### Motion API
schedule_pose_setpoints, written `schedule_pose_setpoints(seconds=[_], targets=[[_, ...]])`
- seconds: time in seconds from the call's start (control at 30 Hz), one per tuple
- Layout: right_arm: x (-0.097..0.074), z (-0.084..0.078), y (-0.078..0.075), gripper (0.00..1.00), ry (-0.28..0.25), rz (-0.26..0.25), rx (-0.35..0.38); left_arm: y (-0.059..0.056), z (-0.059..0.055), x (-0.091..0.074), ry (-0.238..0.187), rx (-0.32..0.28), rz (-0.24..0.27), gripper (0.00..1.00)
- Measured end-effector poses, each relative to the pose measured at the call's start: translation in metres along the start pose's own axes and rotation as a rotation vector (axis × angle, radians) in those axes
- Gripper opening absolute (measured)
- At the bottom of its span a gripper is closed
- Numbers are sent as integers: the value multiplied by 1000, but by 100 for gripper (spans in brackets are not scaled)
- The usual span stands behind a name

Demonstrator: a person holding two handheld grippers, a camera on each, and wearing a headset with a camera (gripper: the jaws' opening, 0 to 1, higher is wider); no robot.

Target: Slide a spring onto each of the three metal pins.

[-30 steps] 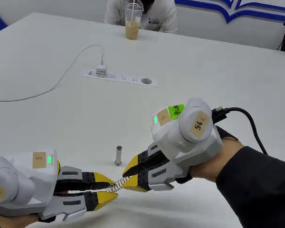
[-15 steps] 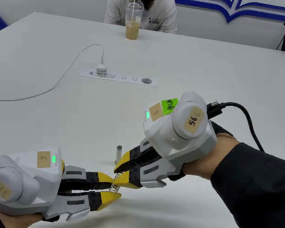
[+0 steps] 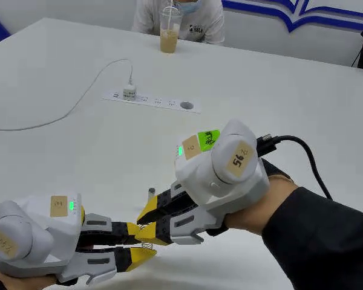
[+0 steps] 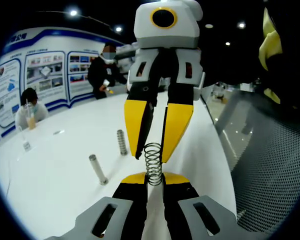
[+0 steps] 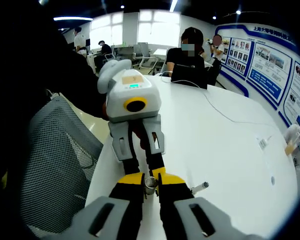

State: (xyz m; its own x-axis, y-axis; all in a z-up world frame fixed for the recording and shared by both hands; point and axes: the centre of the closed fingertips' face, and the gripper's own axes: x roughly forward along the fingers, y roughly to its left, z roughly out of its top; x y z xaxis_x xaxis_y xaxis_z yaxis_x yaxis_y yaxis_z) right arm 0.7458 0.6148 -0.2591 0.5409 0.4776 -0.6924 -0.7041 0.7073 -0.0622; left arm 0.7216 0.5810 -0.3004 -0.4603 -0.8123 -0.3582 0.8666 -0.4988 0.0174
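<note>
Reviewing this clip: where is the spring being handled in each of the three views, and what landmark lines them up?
Head view: spring at bottom, left of centre, between left tongs and right tongs.
Left gripper view: spring at centre, upright.
Right gripper view: spring at bottom centre.
Shared landmark: the bare metal pin standing close by.

We log the spring as bright coiled metal wire and the pin as smooth, dull metal. The counter is smooth matt white. The left gripper and right gripper have satin plastic shells. The chair is grey mesh.
</note>
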Motion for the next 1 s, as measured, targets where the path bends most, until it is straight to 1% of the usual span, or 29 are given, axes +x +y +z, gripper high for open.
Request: schedule_pose_setpoints(seconds=[0.13,0.4,0.6,0.87,0.97,1.0], targets=[[-2,-3,-1,14,2,-9,16,1,1,-1,-3,0,4,11],[-1,-8,0,14,1,-13,33,1,2,-2,-3,0,7,11],[0,-8,-1,12,-10,-23,35,1,3,-2,-3,3,7,11],[0,-7,-1,12,-18,-23,44,2,3,-2,-5,7,14,11],[-1,-6,-3,12,-21,-26,47,4,4,-3,-5,5,22,12],[-1,-6,-3,12,-23,-28,49,4,3,-3,-6,0,23,13]])
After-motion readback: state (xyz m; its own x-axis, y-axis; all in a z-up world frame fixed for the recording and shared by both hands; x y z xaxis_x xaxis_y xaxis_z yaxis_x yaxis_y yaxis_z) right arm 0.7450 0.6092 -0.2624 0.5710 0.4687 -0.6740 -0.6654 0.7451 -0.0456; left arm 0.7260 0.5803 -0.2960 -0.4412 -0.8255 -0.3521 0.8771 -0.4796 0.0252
